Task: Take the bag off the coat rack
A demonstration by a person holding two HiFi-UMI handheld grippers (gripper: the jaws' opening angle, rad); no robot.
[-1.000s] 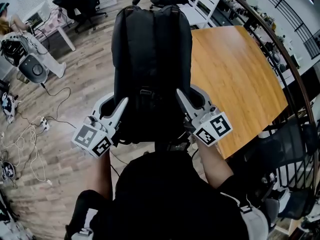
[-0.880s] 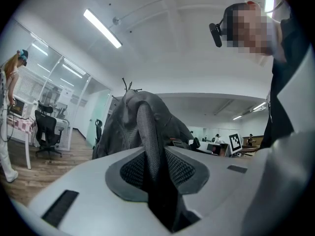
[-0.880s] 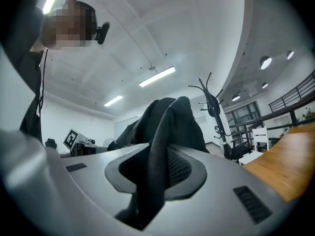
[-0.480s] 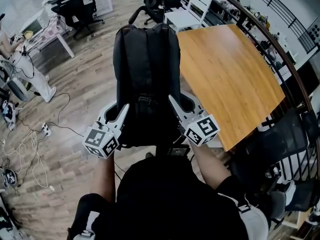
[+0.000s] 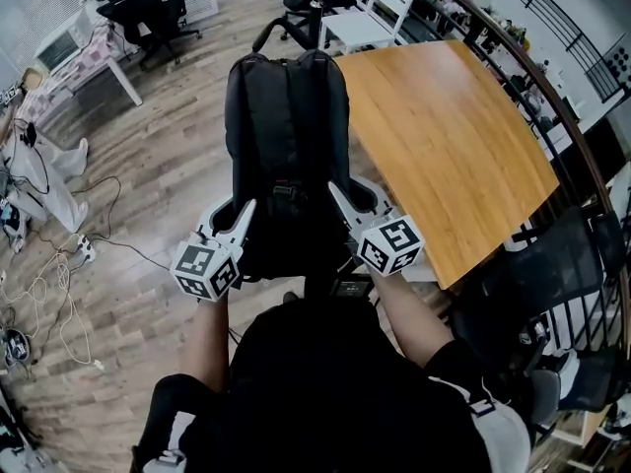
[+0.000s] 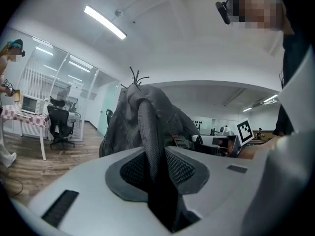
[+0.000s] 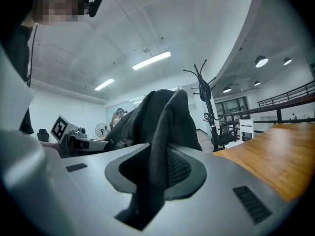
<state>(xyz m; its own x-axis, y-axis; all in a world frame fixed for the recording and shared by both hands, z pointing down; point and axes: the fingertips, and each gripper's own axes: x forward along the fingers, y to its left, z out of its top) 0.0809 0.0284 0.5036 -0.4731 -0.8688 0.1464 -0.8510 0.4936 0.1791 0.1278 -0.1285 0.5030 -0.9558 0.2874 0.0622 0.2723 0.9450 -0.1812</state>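
A black backpack (image 5: 286,136) hangs in front of me with its back panel and both shoulder straps facing me. My left gripper (image 5: 242,213) is shut on the left shoulder strap (image 6: 149,132), whose mesh webbing runs between the pads. My right gripper (image 5: 337,193) is shut on the right shoulder strap (image 7: 162,141) in the same way. The black coat rack (image 7: 205,90) stands behind the bag, apart from it in the right gripper view. Its hooks (image 6: 136,77) show just over the bag's top in the left gripper view.
A wooden table (image 5: 454,136) stands close on the right, with a curved railing (image 5: 567,116) beyond it. A white chair (image 5: 380,13) and black office chairs (image 5: 148,8) stand at the back. Cables (image 5: 49,294) lie on the wood floor at the left.
Both grippers, still clamped on the straps, have drawn slightly closer together and moved up the frame with the bag. More of the table now shows beside the bag.
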